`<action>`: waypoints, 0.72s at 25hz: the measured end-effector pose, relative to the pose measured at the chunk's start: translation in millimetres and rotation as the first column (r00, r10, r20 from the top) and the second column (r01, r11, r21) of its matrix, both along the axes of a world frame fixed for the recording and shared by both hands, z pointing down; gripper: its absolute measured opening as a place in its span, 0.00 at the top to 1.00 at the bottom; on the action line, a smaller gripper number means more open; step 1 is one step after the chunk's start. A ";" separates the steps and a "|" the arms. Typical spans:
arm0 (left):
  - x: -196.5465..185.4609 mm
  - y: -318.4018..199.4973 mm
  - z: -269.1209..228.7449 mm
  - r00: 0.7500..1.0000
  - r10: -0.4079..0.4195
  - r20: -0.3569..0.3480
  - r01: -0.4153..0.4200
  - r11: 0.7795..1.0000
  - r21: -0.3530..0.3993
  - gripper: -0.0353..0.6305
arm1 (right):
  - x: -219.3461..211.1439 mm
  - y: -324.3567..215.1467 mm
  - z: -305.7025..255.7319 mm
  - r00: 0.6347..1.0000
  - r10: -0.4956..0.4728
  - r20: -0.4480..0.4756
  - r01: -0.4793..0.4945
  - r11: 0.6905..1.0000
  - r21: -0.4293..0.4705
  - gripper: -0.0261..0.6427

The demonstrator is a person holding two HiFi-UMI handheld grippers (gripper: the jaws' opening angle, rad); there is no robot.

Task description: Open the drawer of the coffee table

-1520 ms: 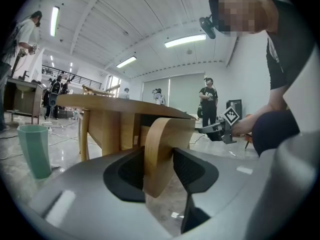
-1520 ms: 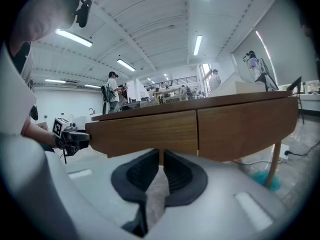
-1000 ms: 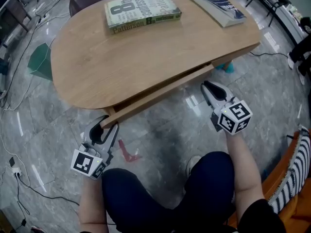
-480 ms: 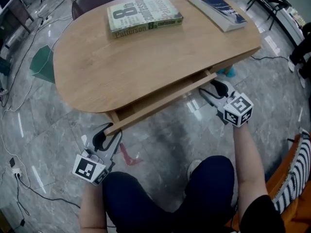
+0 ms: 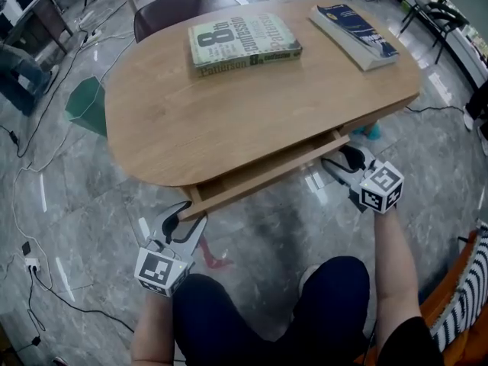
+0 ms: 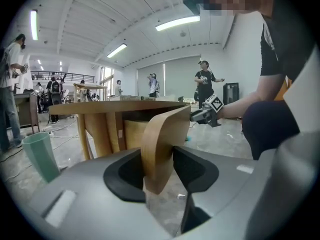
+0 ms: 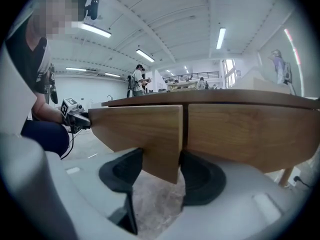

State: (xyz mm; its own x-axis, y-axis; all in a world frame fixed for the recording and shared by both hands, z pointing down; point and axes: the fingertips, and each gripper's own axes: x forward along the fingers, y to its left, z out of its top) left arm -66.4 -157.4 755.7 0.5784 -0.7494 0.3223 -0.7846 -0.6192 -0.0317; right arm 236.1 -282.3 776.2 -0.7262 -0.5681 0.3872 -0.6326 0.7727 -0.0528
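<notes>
1. Slightly ajar, the drawer front (image 5: pixel 267 172) runs as a pale wood strip under the near edge of the coffee table (image 5: pixel 229 113), just below the middle of the head view. A thin dark gap shows above it. The inside of the drawer is hidden by the tabletop, so its contents cannot be seen.
2. At the lower-left end of the strip, the left gripper (image 5: pixel 189 213) straddles the curved end of the drawer front. In the left gripper view the wood stands between the two black pads (image 6: pixel 197 169), which are just beside it, and the jaws are opening.
3. At the right end of the strip, the right gripper (image 5: pixel 343 155) straddles the square end of the drawer front. In the right gripper view the board sits between its pads (image 7: pixel 202 179), and the jaws are spread wide and opening.
4. On the tabletop lie a green book (image 5: pixel 244 43) at top centre and a blue book (image 5: pixel 354 35) at the upper right, well apart.
5. On the grey floor at the left stands a teal bin (image 5: pixel 85 105); its inside cannot be made out.
6. A small red scrap (image 5: pixel 216 259) lies on the floor near the left gripper.
7. The person's knees (image 5: pixel 267 311) fill the bottom centre.
</notes>
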 end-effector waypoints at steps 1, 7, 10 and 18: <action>-0.1 0.0 -1.6 1.000 0.000 -0.005 0.000 1.000 -0.004 0.69 | 0.4 1.4 -0.6 1.000 0.004 0.006 -0.004 1.000 0.004 0.62; -3.7 12.3 1.0 0.999 0.043 0.003 -0.043 0.999 -0.020 0.69 | 1.9 21.0 -2.8 1.000 0.013 0.016 -0.014 1.000 0.013 0.62; 0.8 22.7 1.5 0.996 0.085 0.002 -0.084 0.996 -0.040 0.71 | 6.2 32.1 -2.6 1.000 0.025 0.017 -0.025 1.000 0.009 0.63; 20.5 53.4 -2.8 0.968 0.249 0.023 -0.247 0.966 -0.074 0.76 | 17.5 63.2 -3.2 0.999 0.030 0.010 -0.030 1.000 -0.006 0.62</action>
